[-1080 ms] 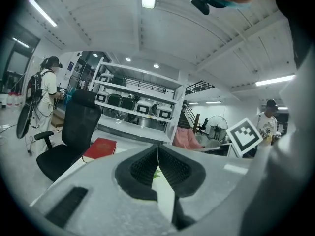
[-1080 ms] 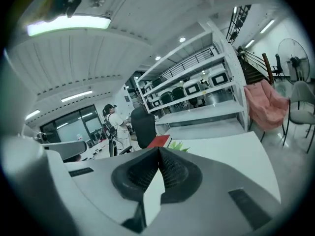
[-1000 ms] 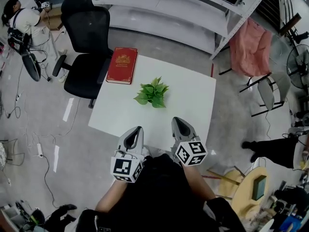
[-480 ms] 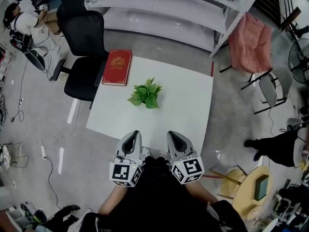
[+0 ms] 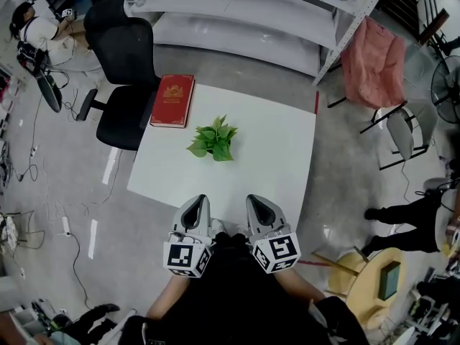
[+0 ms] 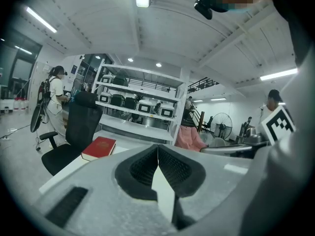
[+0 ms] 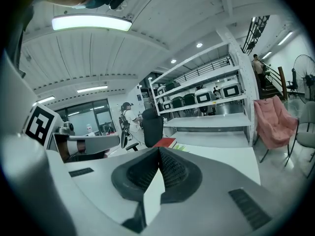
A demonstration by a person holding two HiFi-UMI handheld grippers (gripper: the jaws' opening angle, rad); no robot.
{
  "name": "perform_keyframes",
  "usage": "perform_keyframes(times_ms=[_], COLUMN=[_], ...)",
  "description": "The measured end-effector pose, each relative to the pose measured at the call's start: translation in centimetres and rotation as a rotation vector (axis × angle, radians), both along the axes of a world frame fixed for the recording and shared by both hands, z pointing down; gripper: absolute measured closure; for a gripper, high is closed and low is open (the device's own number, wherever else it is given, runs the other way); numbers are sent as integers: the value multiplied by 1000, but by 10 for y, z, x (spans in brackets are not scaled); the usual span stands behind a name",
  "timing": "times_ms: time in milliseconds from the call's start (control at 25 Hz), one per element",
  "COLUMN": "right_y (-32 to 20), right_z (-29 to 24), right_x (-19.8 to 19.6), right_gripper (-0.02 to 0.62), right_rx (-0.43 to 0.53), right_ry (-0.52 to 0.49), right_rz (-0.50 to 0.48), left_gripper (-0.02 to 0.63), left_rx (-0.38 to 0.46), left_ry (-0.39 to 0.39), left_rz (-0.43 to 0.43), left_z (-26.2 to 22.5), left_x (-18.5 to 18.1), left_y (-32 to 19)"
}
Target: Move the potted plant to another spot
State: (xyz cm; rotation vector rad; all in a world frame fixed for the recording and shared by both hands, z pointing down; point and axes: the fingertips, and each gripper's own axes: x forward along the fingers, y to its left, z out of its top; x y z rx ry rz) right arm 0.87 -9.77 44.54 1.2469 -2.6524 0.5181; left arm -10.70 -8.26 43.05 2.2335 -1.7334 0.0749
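Observation:
The potted plant (image 5: 212, 139), small with green leaves, stands near the middle of the white table (image 5: 277, 157). Both grippers hover side by side over the table's near edge, close to my body and well short of the plant. In the head view the left gripper (image 5: 195, 203) and the right gripper (image 5: 257, 201) point toward the plant. The left gripper (image 6: 157, 149) has its dark pads pressed together, with nothing between them. The right gripper (image 7: 158, 152) is likewise shut and empty. A few plant leaves (image 7: 180, 147) peek over its jaws.
A red book (image 5: 172, 100) lies at the table's far left corner, next to a black office chair (image 5: 126, 56). Metal shelving (image 5: 244, 6) runs behind the table. A pink cloth (image 5: 370, 67) hangs over a chair at the right. One person (image 5: 32, 31) stands far left.
Both grippers have drawn slightly closer together and back toward my body. The head view has shifted, so the table and plant sit a little further left. The plant stays in place.

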Motion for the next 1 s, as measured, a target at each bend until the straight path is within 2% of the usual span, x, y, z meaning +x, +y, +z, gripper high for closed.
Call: perform_keyframes(times_ms=[1000], right_y=[-2], right_z=[6], right_x=[6], right_gripper=[583], right_rx=[-9], right_ry=[2], right_rz=[-1], left_gripper=[589], left_rx=[24], left_ry=[-4], left_rz=[-12], left_z=[-8], left_x=[5], left_y=[4])
